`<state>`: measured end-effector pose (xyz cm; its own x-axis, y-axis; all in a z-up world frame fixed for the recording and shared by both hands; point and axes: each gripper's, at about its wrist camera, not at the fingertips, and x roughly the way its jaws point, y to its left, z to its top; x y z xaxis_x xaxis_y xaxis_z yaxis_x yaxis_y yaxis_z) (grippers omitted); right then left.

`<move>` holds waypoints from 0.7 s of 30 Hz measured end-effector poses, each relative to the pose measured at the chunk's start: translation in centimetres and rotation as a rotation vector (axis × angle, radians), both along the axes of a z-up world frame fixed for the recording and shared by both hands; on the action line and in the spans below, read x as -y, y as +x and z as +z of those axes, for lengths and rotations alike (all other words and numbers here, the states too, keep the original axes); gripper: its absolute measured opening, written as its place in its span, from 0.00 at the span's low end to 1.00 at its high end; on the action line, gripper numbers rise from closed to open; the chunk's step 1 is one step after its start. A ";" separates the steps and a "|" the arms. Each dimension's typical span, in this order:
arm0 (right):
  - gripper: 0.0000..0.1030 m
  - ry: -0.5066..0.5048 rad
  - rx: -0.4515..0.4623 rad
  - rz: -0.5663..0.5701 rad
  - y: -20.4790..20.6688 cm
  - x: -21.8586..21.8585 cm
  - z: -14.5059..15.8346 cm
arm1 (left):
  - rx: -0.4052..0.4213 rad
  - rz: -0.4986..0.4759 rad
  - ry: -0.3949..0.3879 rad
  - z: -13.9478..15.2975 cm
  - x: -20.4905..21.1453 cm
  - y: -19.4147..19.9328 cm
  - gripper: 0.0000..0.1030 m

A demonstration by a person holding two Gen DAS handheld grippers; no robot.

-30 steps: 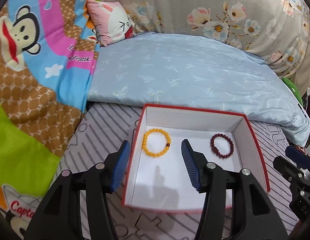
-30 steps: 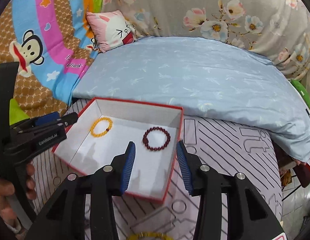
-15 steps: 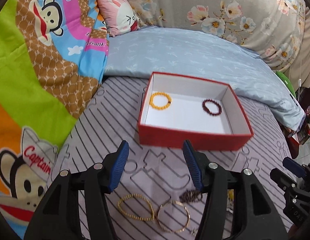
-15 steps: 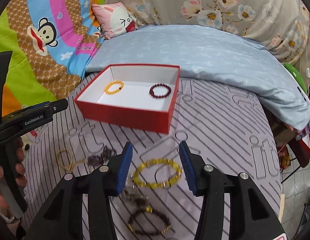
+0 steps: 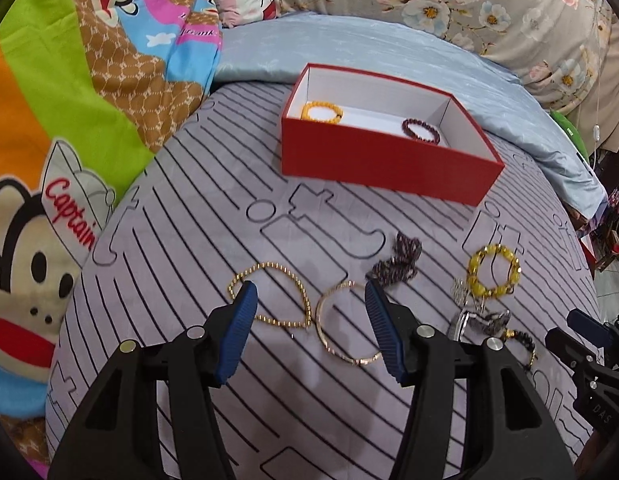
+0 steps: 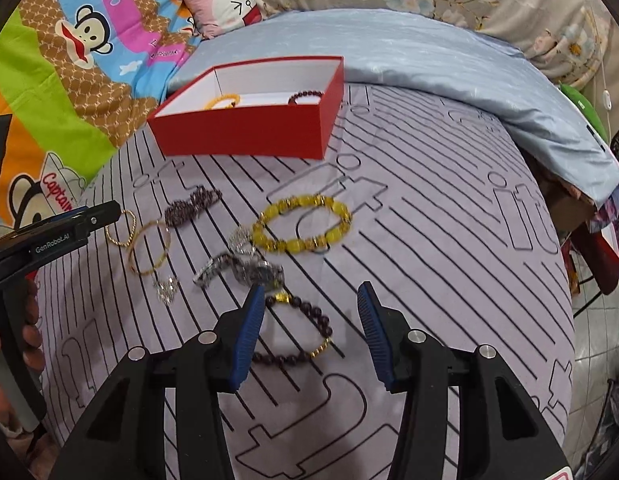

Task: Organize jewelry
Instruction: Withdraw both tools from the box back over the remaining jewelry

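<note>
Right wrist view: rectangular red cardboard box (image 6: pixel 245 136) holds two beaded bracelets, orange (image 6: pixel 223 101) and maroon (image 6: pixel 305 97). Both grippers, left (image 5: pixel 307 314) and right (image 6: pixel 311 312), are unclenched, empty, above striped fabric.

Even, bright indoor light fills both wrist views, colours vivid. Soft shadows fall on the striped bedsheet (image 5: pixel 189 208) just under and ahead of each hand-held gripper. No harsh glare. Fisheye bending curves the bed's edges, and black vignette cuts the corners. Slight motion blur softens the yellow bead bracelet (image 6: pixel 303 222).
</note>
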<state>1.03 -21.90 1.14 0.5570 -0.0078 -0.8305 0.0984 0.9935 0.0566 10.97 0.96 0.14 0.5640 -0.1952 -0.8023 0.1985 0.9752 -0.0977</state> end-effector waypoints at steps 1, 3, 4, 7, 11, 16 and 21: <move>0.46 -0.002 -0.005 -0.001 -0.2 0.0 -0.2 | -0.005 0.002 0.001 -0.2 0.0 -0.2 0.52; 0.46 -0.004 -0.015 -0.005 -0.4 0.1 -0.7 | -0.013 0.000 0.006 -0.6 0.0 -0.6 0.52; 0.46 -0.003 -0.020 -0.007 -0.5 0.2 -0.8 | -0.016 -0.002 0.010 -0.8 0.0 -0.6 0.52; 0.46 -0.003 -0.031 -0.012 -0.7 0.2 -1.4 | -0.022 -0.001 0.008 -0.9 -0.1 -0.9 0.52; 0.46 -0.003 -0.042 -0.011 -0.6 0.1 -2.0 | -0.034 0.003 0.005 -1.2 -0.1 -1.0 0.52; 0.42 0.000 -0.052 -0.013 -0.4 0.2 -2.8 | -0.048 0.005 0.006 -1.6 -0.3 -1.3 0.53; 0.33 0.007 -0.057 -0.004 -0.1 0.3 -3.3 | -0.055 0.016 0.006 -1.9 -0.7 -1.2 0.53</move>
<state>0.94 -22.21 -2.21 0.5087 -0.0044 -0.8609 0.1058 0.9927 0.0574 9.73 1.70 -1.75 0.5223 -0.1813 -0.8332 0.1772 0.9789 -0.1020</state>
